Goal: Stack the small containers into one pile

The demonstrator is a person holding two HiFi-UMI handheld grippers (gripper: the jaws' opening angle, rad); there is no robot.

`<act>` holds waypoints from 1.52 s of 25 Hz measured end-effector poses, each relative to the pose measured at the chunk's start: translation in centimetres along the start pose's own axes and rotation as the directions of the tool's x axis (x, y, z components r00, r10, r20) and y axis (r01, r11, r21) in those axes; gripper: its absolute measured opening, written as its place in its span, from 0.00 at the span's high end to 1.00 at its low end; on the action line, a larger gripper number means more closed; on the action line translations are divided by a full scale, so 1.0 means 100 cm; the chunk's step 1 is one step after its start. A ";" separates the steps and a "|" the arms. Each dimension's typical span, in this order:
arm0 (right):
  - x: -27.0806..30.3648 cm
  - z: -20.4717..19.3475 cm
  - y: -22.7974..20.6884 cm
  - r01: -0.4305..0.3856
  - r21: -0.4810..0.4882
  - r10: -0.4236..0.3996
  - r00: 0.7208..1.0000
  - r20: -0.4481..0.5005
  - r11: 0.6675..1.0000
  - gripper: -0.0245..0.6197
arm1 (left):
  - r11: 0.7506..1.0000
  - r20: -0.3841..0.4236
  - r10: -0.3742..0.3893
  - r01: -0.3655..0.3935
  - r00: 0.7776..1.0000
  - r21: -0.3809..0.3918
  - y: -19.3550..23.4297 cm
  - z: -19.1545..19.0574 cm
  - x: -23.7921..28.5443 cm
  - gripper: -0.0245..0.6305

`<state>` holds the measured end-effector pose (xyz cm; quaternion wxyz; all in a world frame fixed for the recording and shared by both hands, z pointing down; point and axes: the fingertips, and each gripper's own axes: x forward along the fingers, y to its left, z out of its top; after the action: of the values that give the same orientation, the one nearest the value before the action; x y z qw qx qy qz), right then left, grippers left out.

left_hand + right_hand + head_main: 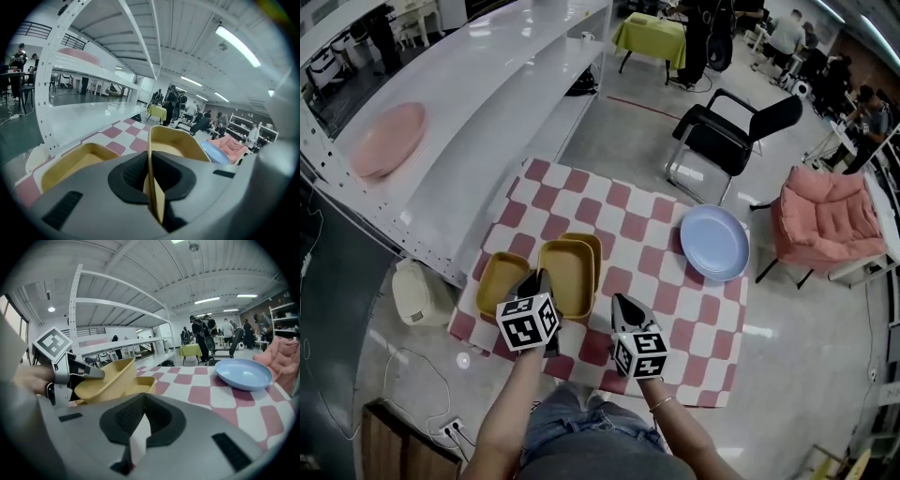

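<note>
The left gripper [151, 180] is clamped on the near short wall of a yellow container [180, 140], the wall standing edgewise between its pads. The container's long axis runs away from the person, open side up, far end tipped higher. It hangs over a second container [586, 246] on the checked cloth [647, 225]; a third [500, 279] sits just to the left. The right gripper [140, 427] is closed on nothing, near a blue plate [714, 242].
</note>
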<state>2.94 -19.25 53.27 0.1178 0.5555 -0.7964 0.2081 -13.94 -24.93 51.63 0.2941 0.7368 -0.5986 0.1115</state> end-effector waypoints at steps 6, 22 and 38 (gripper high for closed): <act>0.010 0.011 -0.010 0.062 0.019 -0.062 0.998 0.013 0.998 0.95 | 0.999 -0.033 -0.036 0.037 0.999 0.020 -0.010 0.012 0.041 0.92; 0.038 0.004 -0.025 0.118 0.038 -0.117 0.993 -0.035 0.992 0.95 | 0.992 -0.128 -0.066 0.080 0.989 0.102 -0.008 -0.010 0.085 0.92; 0.035 0.018 -0.021 0.081 0.019 -0.080 0.997 -0.005 0.997 0.95 | 0.991 -0.064 -0.060 0.067 0.996 0.112 -0.011 0.002 0.066 0.81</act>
<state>3.71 -23.66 53.59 0.1226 0.5877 -0.7711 0.2120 -11.25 -30.31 54.58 0.2727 0.7673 -0.5583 0.1585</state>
